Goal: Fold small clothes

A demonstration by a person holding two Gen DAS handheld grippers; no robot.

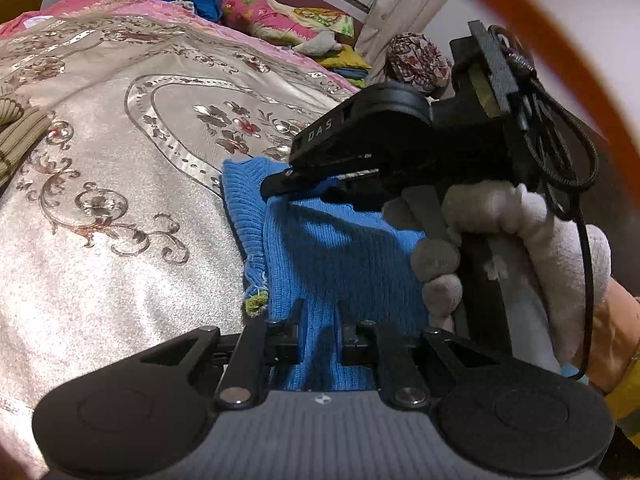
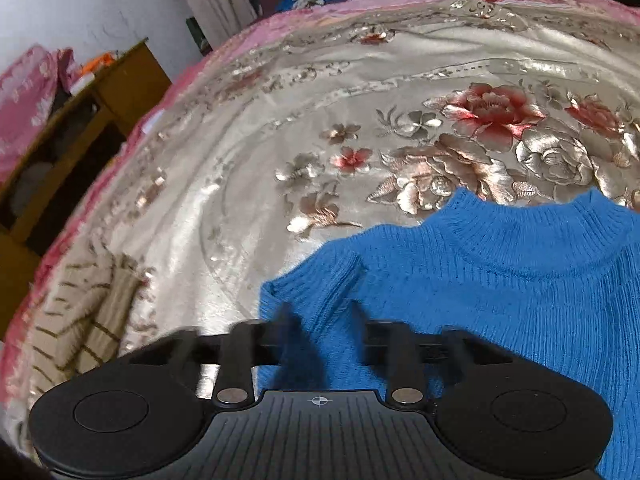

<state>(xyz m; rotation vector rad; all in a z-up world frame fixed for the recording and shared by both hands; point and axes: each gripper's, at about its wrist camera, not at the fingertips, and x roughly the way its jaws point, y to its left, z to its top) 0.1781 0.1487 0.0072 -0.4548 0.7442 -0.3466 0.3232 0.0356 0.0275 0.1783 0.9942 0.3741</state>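
A small blue knit sweater (image 2: 500, 280) lies on the bed's flowered satin cover (image 2: 320, 120), its collar toward the far side. My right gripper (image 2: 320, 316) is shut on the sweater's left shoulder and sleeve fold. In the left wrist view the same sweater (image 1: 340, 256) runs between my left gripper's (image 1: 318, 312) fingers, which are shut on its edge. The right gripper (image 1: 280, 184), held by a white-gloved hand, shows there too, clamped on the sweater's far corner.
A striped beige garment (image 2: 80, 320) lies at the bed's left edge; it also shows in the left wrist view (image 1: 16, 140). A wooden shelf (image 2: 80, 120) stands left of the bed. Pillows and heaped clothes (image 1: 280, 20) lie at the head end.
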